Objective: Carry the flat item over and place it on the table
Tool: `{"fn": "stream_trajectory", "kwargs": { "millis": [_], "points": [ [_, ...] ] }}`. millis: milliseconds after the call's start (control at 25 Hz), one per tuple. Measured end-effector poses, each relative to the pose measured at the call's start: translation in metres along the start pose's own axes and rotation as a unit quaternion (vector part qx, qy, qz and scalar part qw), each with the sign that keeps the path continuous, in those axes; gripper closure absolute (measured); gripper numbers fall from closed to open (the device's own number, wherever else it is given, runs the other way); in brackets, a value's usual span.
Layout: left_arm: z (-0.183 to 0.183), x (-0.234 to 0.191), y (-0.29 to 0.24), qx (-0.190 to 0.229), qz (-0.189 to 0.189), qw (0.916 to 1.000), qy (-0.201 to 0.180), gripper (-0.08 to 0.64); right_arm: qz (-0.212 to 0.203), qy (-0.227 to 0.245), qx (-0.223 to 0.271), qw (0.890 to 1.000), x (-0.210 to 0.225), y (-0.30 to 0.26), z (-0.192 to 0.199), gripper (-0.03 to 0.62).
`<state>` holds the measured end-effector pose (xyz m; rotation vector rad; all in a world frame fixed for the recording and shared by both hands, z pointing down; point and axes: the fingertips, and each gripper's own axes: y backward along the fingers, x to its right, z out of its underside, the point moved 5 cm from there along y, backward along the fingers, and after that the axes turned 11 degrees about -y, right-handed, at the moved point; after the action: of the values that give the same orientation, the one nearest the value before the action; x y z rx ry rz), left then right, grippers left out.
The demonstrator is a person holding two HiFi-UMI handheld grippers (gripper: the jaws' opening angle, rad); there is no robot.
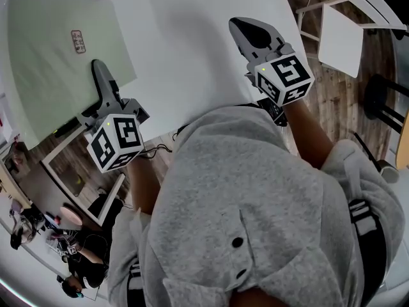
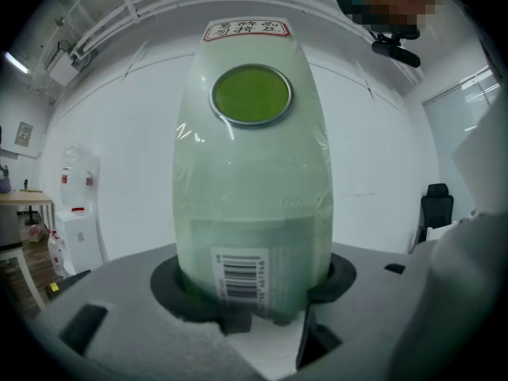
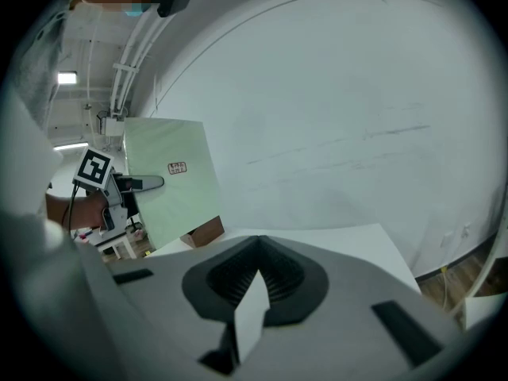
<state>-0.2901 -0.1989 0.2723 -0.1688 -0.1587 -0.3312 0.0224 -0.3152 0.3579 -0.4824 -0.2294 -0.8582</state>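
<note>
The flat item is a pale green board (image 1: 57, 56) in clear wrap, with a small label near its far end. My left gripper (image 1: 102, 75) is shut on its near right edge. In the left gripper view the board (image 2: 252, 181) rises out of the dark pads (image 2: 182, 284), showing a barcode and a green disc. The board overlaps the left side of the white table (image 1: 192, 43). My right gripper (image 1: 255, 34) hangs over the table's near right part with its jaws together and nothing held. The right gripper view shows the board (image 3: 171, 181) tilted up beyond the table (image 3: 341, 240).
A small white side table (image 1: 342, 37) and a dark stool (image 1: 383, 94) stand on the wooden floor at the right. A white-framed table (image 1: 83, 184) and a seated person (image 1: 80, 261) are at the lower left. A water dispenser (image 2: 75, 213) stands by the wall.
</note>
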Motion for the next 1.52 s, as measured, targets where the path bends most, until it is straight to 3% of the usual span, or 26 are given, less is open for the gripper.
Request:
{"fn": "stream_trajectory", "kwargs": {
  "millis": [640, 1000, 1520],
  "points": [
    [0.025, -0.046, -0.047, 0.013, 0.01, 0.9998, 0.01, 0.284, 0.047, 0.011, -0.027, 0.998, -0.018, -0.025, 0.017, 0.567],
    [0.046, -0.076, -0.075, -0.004, 0.007, 0.9998, 0.019, 0.284, 0.053, 0.011, -0.048, 0.997, -0.038, -0.057, 0.022, 0.566],
    [0.085, -0.083, -0.104, -0.029, 0.01, 0.9992, 0.026, 0.284, 0.057, 0.017, -0.087, 0.994, -0.043, -0.073, 0.04, 0.566]
  ]
}}
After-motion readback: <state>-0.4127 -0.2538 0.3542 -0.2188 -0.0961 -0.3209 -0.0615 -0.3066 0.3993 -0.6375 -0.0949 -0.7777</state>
